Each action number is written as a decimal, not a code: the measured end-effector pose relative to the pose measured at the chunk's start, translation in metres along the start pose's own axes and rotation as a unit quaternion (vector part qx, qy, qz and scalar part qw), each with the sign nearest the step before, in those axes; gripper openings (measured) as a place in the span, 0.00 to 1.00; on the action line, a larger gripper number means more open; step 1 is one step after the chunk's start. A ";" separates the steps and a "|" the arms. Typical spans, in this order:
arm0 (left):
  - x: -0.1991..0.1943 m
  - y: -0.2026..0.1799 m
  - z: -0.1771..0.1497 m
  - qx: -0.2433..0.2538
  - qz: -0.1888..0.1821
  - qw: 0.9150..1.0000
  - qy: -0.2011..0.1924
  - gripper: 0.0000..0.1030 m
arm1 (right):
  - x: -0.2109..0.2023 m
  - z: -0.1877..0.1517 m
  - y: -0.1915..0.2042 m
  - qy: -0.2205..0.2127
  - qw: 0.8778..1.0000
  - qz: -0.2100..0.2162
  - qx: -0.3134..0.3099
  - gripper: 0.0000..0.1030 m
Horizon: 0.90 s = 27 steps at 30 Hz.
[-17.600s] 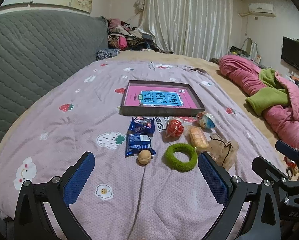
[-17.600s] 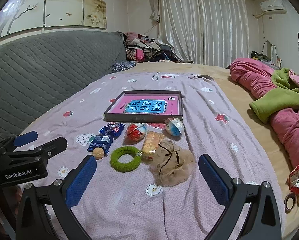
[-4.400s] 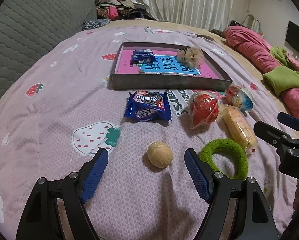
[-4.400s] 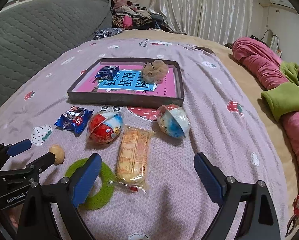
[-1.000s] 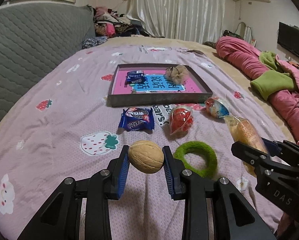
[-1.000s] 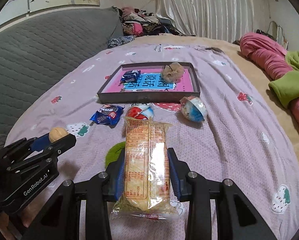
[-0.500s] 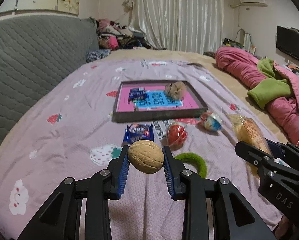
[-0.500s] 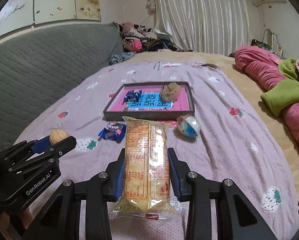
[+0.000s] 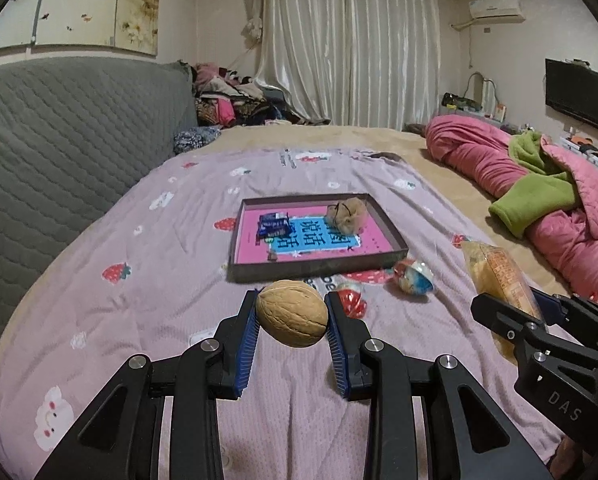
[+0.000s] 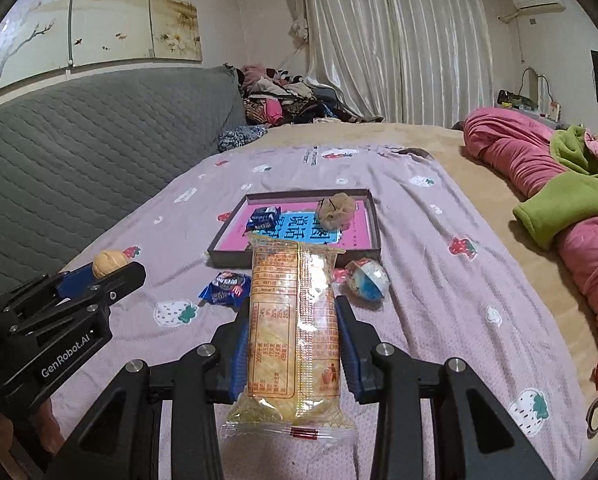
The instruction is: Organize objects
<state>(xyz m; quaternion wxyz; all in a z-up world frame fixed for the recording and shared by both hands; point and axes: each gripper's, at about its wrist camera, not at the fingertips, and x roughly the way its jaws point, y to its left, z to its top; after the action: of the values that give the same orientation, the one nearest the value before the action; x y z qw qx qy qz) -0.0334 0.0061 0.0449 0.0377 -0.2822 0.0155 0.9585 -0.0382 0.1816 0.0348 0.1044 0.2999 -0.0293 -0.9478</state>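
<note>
My left gripper (image 9: 291, 314) is shut on a walnut (image 9: 291, 312) and holds it above the bed, short of the dark tray (image 9: 395, 233). The tray has a pink bottom and holds a blue snack packet (image 9: 274, 224) and a tan mesh pouch (image 9: 347, 214). My right gripper (image 10: 293, 332) is shut on a yellow cracker packet (image 10: 293, 328), raised above the bed. A red capsule toy (image 9: 351, 300), a blue-white capsule toy (image 10: 367, 280) and a blue snack packet (image 10: 225, 283) lie in front of the tray.
The lilac strawberry-print sheet (image 9: 139, 280) covers the bed. A grey quilted headboard (image 9: 59, 128) stands at the left. A pink and green duvet (image 9: 547, 200) lies at the right. The left gripper also shows in the right wrist view (image 10: 111, 268).
Both grippers have risen higher with the walnut and cracker packet still held; the tray and loose objects look farther away and lower in view.
</note>
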 end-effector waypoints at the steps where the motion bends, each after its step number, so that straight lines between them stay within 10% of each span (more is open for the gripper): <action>1: 0.001 0.000 0.003 0.002 0.001 1.000 -0.001 0.32 | 0.000 0.002 0.000 -0.001 1.000 0.001 -0.001 0.37; 27: 0.056 -0.015 0.058 0.019 -0.012 1.000 0.001 0.32 | 0.022 0.059 -0.009 -0.030 0.999 -0.015 -0.028 0.37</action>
<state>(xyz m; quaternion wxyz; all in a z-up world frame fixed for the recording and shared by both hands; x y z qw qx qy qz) -0.1103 0.0278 0.0628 0.0542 -0.2824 0.0301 0.9573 -0.0914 0.1849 0.0695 0.0979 0.2683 -0.0013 -0.9583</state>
